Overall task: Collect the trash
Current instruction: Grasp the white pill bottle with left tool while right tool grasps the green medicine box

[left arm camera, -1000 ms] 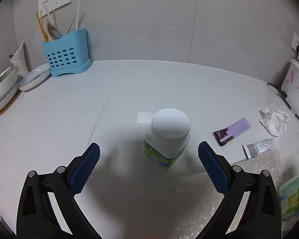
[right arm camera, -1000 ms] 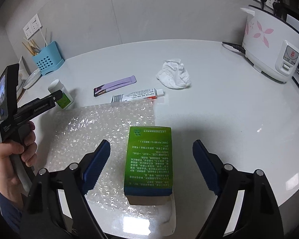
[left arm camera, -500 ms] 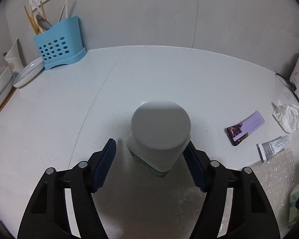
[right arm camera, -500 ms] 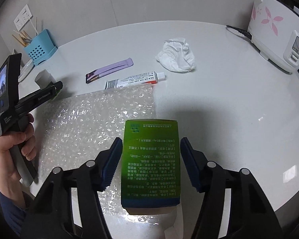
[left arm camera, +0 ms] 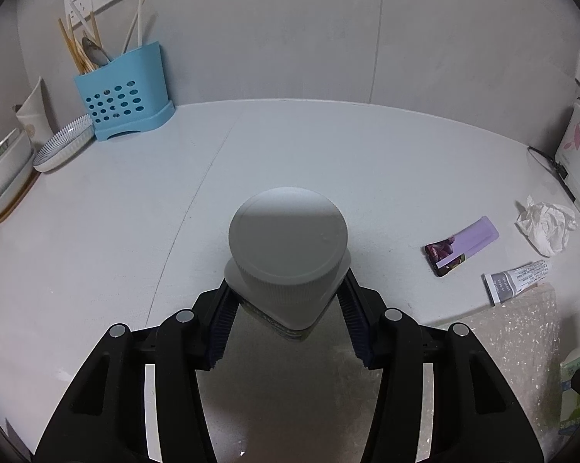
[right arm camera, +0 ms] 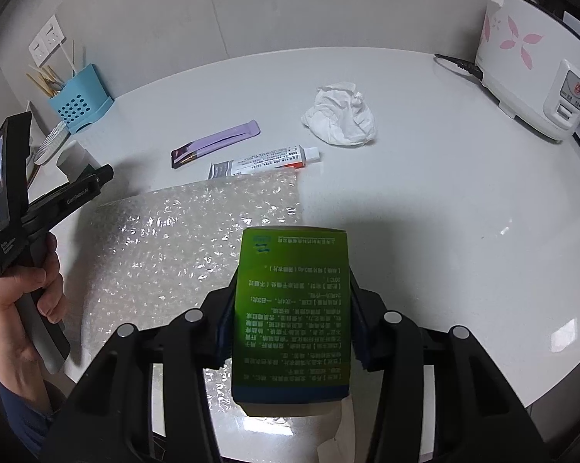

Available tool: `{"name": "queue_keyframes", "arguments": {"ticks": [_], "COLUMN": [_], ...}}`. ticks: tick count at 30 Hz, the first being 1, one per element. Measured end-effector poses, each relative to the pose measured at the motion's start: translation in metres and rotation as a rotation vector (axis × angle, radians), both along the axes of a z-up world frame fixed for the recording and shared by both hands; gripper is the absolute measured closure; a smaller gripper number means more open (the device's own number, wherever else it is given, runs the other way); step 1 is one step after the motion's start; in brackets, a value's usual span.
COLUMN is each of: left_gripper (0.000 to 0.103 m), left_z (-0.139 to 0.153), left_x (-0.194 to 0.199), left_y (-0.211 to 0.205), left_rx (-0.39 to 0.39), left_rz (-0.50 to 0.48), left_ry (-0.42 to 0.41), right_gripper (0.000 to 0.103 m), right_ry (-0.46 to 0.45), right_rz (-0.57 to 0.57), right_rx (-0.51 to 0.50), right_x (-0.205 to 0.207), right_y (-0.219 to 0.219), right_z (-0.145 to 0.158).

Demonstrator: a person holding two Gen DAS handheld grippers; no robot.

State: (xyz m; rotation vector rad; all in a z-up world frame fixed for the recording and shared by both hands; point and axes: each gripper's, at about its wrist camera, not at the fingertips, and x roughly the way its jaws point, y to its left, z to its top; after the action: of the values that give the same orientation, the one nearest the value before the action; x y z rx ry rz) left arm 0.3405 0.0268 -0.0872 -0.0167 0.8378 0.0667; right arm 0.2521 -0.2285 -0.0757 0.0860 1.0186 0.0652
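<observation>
Left hand-held gripper point(left arm camera: 288, 301): black arms, silver screws, ribbed blue pads point(left arm camera: 222, 324) (right hand-held gripper point(right arm camera: 292, 320) identical); dark sleeve point(right arm camera: 16, 416).

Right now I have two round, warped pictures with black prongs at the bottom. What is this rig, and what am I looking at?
No robot here: a person holds a hand-operated two-finger gripper in each hand, each with a wide-angle camera looking along its fingers. One picture is from the left gripper, whose jaws are closing around a white-capped bottle. The other is from the right gripper, closing on a green box. On the white counter lie bubble wrap, a crumpled tissue, a tube and a purple wrapper.
</observation>
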Motion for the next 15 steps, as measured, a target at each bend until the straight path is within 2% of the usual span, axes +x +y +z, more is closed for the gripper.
{"name": "queue_keyframes", "arguments": {"ticks": [15], "left_gripper": [0.053], "left_z": [0.041], "left_x": [-0.054], "left_y": [-0.021], "left_rx": [-0.01], "left_rz": [-0.024], "left_ry": [-0.048], "right_gripper": [0.058], "right_ry": [-0.091], "right_rz": [-0.006], "right_rx": [-0.009], "right_x": [-0.033], "right_y": [-0.002], "right_z": [0.033]}}
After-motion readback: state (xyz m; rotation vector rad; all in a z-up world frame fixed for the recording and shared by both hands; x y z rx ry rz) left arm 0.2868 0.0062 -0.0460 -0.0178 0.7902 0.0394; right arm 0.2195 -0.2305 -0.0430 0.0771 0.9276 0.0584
